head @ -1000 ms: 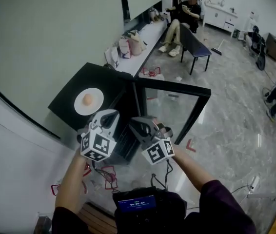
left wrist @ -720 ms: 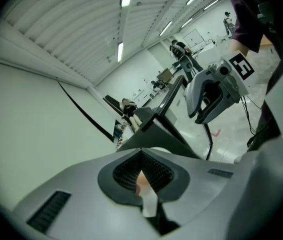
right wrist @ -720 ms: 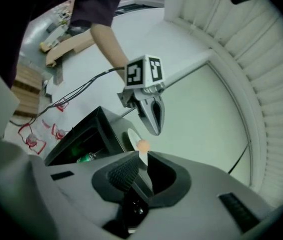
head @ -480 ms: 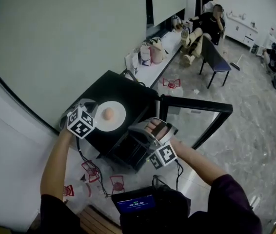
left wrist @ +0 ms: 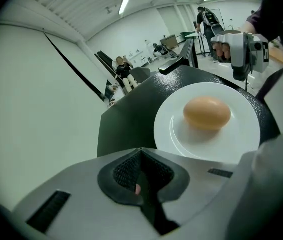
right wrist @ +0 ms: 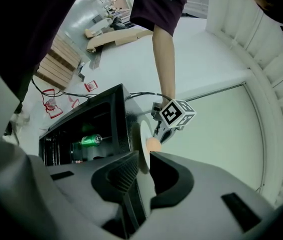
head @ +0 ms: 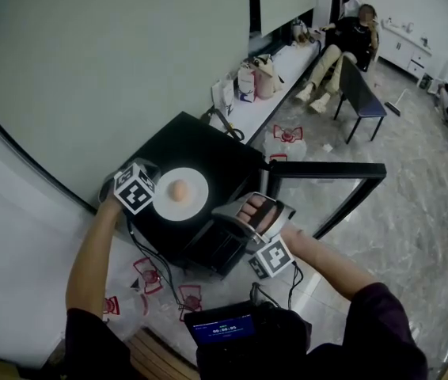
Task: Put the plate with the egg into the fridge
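Head view: fridge (head: 208, 153) open, plate (head: 198, 179) with egg (head: 179, 191) centre left, ungripped; left gripper (left wrist: 140, 154) closed beside it, right gripper (right wrist: 140, 156) barely parted, empty. Next, left likely opens onto the rim.

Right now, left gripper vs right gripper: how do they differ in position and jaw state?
The left gripper sits at the plate's rim on top of the fridge, angled down at it. The right gripper is off the plate, by the fridge's open front, roughly level. The left gripper's jaw tips meet, while the right gripper's show a narrow gap. Shared: neither grips anything.
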